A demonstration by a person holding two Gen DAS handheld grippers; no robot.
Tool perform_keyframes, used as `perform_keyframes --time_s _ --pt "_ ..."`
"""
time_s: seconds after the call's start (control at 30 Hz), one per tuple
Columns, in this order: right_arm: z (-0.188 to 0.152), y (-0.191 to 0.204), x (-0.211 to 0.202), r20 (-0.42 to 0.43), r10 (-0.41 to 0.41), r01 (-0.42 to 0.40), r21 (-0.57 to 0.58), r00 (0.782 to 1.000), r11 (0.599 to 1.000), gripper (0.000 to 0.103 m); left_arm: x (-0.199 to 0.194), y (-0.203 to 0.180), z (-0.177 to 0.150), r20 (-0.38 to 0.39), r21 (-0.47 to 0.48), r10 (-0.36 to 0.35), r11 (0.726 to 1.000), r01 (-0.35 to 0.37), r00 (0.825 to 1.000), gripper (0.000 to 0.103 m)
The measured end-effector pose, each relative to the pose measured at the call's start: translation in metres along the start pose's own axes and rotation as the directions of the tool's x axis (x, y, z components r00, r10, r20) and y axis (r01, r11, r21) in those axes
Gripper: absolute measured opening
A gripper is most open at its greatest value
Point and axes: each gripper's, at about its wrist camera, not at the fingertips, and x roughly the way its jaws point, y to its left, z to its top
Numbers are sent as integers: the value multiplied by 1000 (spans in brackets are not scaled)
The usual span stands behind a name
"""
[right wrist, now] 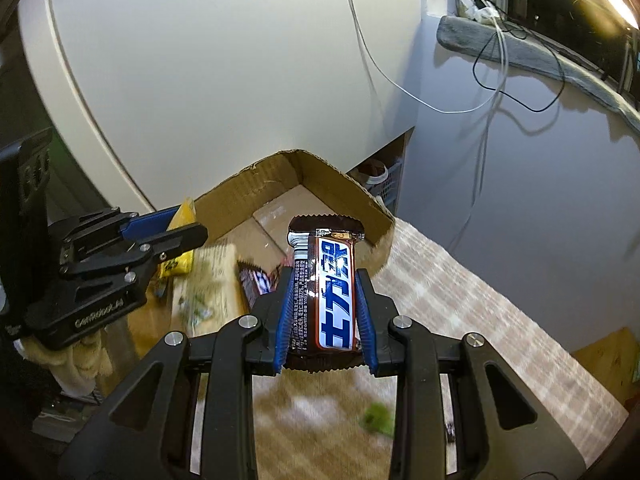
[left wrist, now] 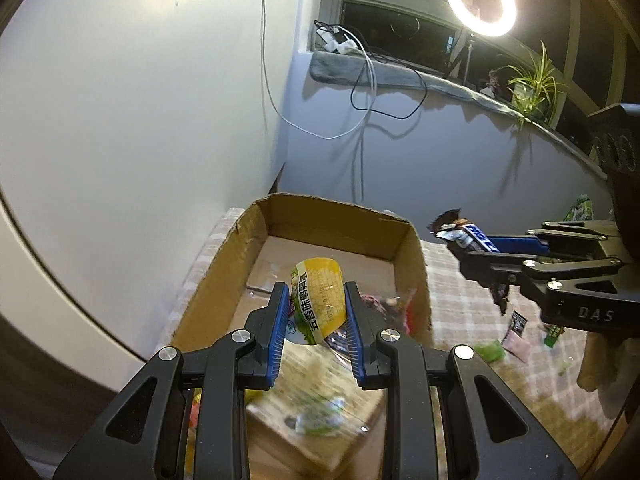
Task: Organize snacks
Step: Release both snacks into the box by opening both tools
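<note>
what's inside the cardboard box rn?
Cardboard box: mostly bare taped floor at the far end, and a few dark and red snack wrappers at the near right. The near part is hidden behind the left gripper and its yellow packet.

A table draped in a beige checked cloth point(left wrist: 472, 312) carries an open cardboard box point(left wrist: 412, 264) at its left end, near the wall. Small snack packets, among them a pink one point(left wrist: 516, 344) and a green one point(left wrist: 490, 350), lie scattered on the cloth to the box's right.
</note>
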Motion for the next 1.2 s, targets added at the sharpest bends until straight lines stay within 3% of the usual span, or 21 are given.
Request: perform_keyframes --time_s 0.63,0.73,0.83,0.93,1.0,1.2 --pt "25 2 61 -56 45 -45 1 997 999 30 21 17 6 -24 -47 16 999 -18 1000 26" --pt "26 3 62 -56 42 -43 -6 998 999 30 21 15 6 -24 -43 19 999 -20 1000 31" --pt "26 4 59 -45 32 -32 -12 998 999 40 20 16 6 -20 -50 29 998 -30 999 36" --pt "28 3 56 -32 17 -17 -9 999 1000 55 19 18 6 -14 -59 34 998 -35 999 49" --pt "27 1 52 -23 7 -8 -7 1000 1000 63 18 19 6 -12 -61 34 998 -34 999 49" --pt "26 -3 44 -17 -8 8 3 1000 1000 67 15 19 5 -8 -56 33 998 -34 999 49"
